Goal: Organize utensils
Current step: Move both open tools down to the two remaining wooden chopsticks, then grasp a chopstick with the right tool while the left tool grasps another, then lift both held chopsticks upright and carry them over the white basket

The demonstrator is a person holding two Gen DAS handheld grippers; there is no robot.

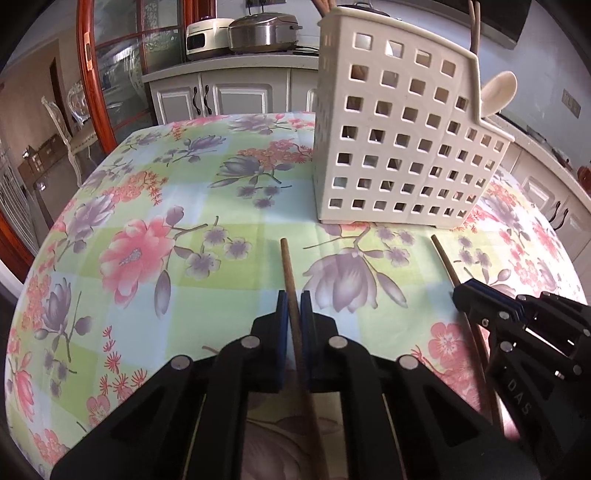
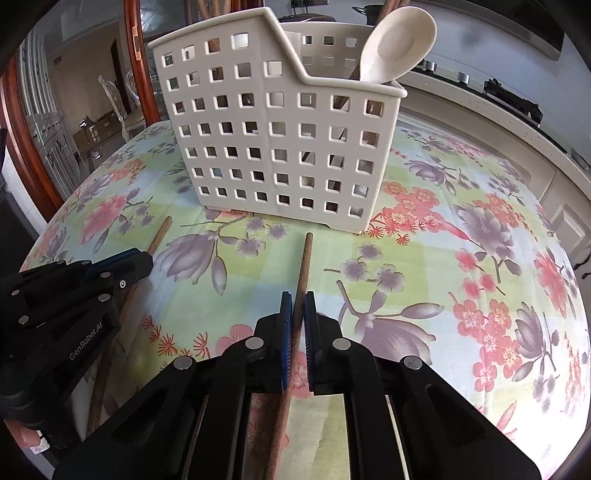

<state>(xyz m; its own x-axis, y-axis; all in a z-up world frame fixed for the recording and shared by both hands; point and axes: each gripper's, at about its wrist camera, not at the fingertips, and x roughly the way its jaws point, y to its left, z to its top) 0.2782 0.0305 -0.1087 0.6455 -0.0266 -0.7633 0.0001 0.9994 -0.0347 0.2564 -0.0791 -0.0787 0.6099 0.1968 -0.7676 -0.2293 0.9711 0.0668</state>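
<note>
A white perforated utensil caddy [image 1: 399, 144] stands on the floral tablecloth, also in the right wrist view [image 2: 280, 136]. A white spoon [image 2: 397, 46] and wooden sticks stand in it. My left gripper [image 1: 294, 306] is shut on a wooden chopstick [image 1: 288, 266] that points toward the caddy. My right gripper [image 2: 297, 306] is shut on a second wooden chopstick [image 2: 303, 266]. Each gripper shows in the other's view: the right one [image 1: 461, 295] at the right, the left one [image 2: 144, 260] at the left, each with its chopstick [image 1: 445, 258] [image 2: 160, 232].
The round table with floral cloth [image 1: 166, 229] fills both views. Behind it stand white cabinets [image 1: 221, 96] with a steel cooker [image 1: 264, 31] and a white appliance [image 1: 205, 38]. A wood-framed glass door [image 1: 110, 74] and chair are at the left. A counter [image 2: 498, 110] runs at the right.
</note>
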